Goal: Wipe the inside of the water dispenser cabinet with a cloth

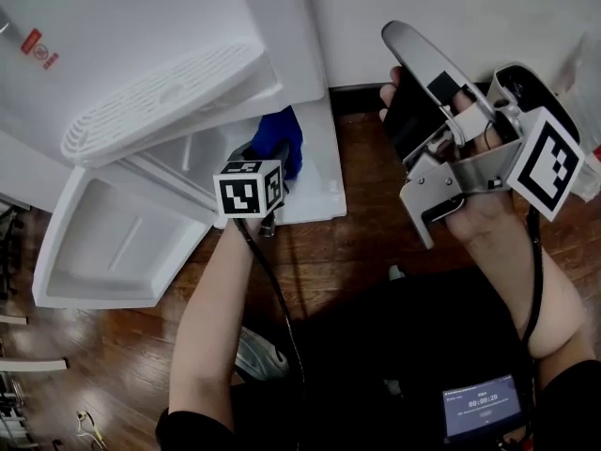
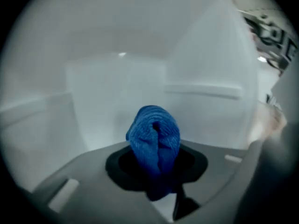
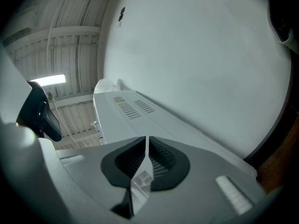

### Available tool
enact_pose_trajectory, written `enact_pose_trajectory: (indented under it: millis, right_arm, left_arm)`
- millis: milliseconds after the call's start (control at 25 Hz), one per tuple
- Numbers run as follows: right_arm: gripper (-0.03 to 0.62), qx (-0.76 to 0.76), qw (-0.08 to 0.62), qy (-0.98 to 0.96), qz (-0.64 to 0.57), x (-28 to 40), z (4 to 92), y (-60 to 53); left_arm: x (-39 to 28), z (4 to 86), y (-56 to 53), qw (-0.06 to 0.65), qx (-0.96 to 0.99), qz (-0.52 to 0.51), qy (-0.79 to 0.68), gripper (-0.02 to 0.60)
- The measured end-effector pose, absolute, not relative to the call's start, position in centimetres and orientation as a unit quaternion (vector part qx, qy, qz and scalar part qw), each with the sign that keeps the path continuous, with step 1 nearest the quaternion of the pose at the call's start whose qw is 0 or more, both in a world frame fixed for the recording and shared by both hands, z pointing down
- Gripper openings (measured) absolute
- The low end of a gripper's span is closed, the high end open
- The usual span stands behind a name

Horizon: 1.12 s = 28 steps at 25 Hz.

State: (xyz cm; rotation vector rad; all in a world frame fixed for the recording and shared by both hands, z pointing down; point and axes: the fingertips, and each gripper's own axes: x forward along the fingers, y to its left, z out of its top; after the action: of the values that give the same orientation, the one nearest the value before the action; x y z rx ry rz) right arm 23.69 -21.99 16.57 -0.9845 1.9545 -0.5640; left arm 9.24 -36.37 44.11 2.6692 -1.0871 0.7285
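The white water dispenser (image 1: 122, 36) stands with its lower cabinet (image 1: 192, 163) open and the cabinet door (image 1: 103, 242) swung out to the left. My left gripper (image 1: 272, 158) reaches into the cabinet opening, shut on a bunched blue cloth (image 1: 282, 137). In the left gripper view the blue cloth (image 2: 154, 141) bulges out between the jaws of the left gripper (image 2: 158, 171), in front of the white inner walls (image 2: 117, 92). My right gripper (image 1: 402, 43) is held up at the right, away from the cabinet, shut on nothing. In its own view the right gripper (image 3: 146, 146) points up along the dispenser's side (image 3: 140, 113).
A ribbed white drip tray (image 1: 160, 97) juts out above the cabinet opening. Dark wooden floor (image 1: 338, 252) lies below, with a white wall (image 1: 451, 17) behind. A small screen (image 1: 482, 407) shows at the bottom right. Each gripper trails a black cable (image 1: 277, 299).
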Motion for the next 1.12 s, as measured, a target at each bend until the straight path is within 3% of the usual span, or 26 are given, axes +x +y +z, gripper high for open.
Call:
enact_pose_trajectory:
  millis: [80,240,400,480,680,880,1120]
  right_arm:
    - [0.025,-0.395,0.427,0.78,-0.229,23.7,16.8,-22.0]
    - [0.025,-0.394,0.43,0.778,-0.233,23.9,17.0,-22.2]
    - [0.023,-0.385,0.435,0.78,-0.231,23.8,16.6,-22.0]
    - [0.023,-0.384,0.435,0.781,-0.231,23.7,16.6,-22.0]
    - [0.023,-0.393,0.432,0.778,-0.23,23.9,16.7,-22.1]
    - [0.021,-0.395,0.437,0.772,-0.239,24.1,17.1,-22.2]
    - [0.02,-0.386,0.444,0.773,-0.239,23.8,16.5,-22.0]
  left_arm:
    - [8.7,44.1,-38.7,0.135,0.868,0.201,-0.434,0.12]
    - [7.8,44.7,-39.7,0.144,0.844,0.201,-0.476,0.121]
    - [2.4,44.4,-40.7,0.343,0.75,0.035,-0.565,0.121]
    - [-0.6,44.7,-40.7,0.397,0.698,-0.042,-0.595,0.12]
    - [-2.8,45.0,-39.2,0.419,0.661,-0.097,-0.615,0.12]
    - [-6.0,45.7,-33.7,0.497,0.585,-0.177,-0.616,0.12]
    - [-7.0,45.3,-31.0,0.481,0.599,-0.16,-0.62,0.12]
